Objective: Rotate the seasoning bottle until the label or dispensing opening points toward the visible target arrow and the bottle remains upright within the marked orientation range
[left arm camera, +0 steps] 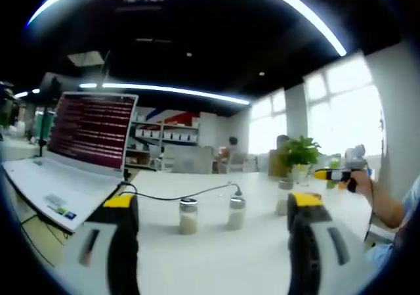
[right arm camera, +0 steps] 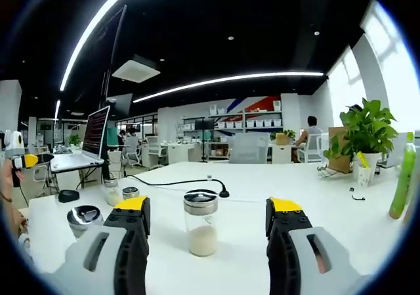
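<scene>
In the right gripper view the right hand-held gripper (right arm camera: 205,224) stands with its two yellow-tipped jaws spread wide and holding nothing, and the seasoning bottle (right arm camera: 200,222), a clear glass shaker with a metal cap and pale granules in its lower part, stands upright on the white tabletop (right arm camera: 328,196) just beyond the tips and between them, touching neither. To its left, near the jaw on that side, sits a round metal-topped jar (right arm camera: 85,218), and a little farther back stand two more small capped jars (right arm camera: 121,193). A black cable (right arm camera: 177,182) runs across the tabletop behind the bottle and ends in a plug. At the left edge of this view the left hand-held gripper (right arm camera: 27,160) shows its yellow and black tip, held in a hand. Farther off are an open laptop (right arm camera: 88,140) on a stand, a green bottle (right arm camera: 402,177) at the far right edge, and a potted plant (right arm camera: 364,134). In the left gripper view the left hand-held gripper (left arm camera: 213,206) also has its jaws set wide apart with nothing between them; past the tips two capped shakers (left arm camera: 188,216) stand upright side by side (which of them is the task's own I cannot tell), with the laptop (left arm camera: 85,150) close on the left. At the right of that view a hand holds the other gripper (left arm camera: 338,175) above the tabletop (left arm camera: 216,262), and the plant (left arm camera: 300,154) stands behind it. No arrow mark can be made out in either view.
</scene>
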{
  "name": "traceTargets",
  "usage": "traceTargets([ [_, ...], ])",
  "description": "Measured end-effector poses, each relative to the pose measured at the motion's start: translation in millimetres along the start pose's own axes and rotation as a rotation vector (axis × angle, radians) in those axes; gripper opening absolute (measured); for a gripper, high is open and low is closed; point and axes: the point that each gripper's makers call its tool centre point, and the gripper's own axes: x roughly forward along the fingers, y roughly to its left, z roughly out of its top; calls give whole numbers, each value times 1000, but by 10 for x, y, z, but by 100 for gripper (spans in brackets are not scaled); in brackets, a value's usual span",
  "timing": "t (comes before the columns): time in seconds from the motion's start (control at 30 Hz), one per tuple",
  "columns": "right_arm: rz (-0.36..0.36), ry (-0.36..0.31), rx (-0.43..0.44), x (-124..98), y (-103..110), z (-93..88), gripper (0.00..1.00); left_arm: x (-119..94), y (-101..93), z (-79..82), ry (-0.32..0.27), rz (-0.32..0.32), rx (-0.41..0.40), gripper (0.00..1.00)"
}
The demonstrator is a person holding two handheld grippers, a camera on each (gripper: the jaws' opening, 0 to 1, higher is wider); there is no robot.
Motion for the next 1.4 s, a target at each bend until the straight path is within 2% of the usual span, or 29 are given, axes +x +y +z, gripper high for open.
traceTargets([
  [0.2,-2,9,10,193,-37,-118,70,-8,-19,-21,10,-6,3,100],
  [0.3,-10,27,10,277,-68,-230,71,-16,-34,-20,12,-17,0,98],
  [0.4,-9,45,11,365,-84,-328,76,-8,-53,-20,11,-26,-2,97],
  [0.53,-49,45,19,425,-202,-387,70,11,-47,-50,23,-24,-1,97],
  [0.63,-62,43,2,485,-249,-423,75,11,-42,-51,24,-25,-6,97],
  [0.73,-54,2,1,560,-237,-362,76,10,-36,-48,23,-20,-9,97],
  [0.9,-18,-71,-23,695,-92,-207,71,-3,-55,-24,18,-25,-6,96],
  [1.1,21,-63,-64,858,96,-211,68,-5,-51,-39,24,-26,-5,96],
  [1.2,80,-66,-28,923,201,-217,59,-14,-38,-34,23,-25,-5,96],
  [1.4,55,-44,-54,1048,175,-261,58,-32,3,-16,17,-18,-8,96],
])
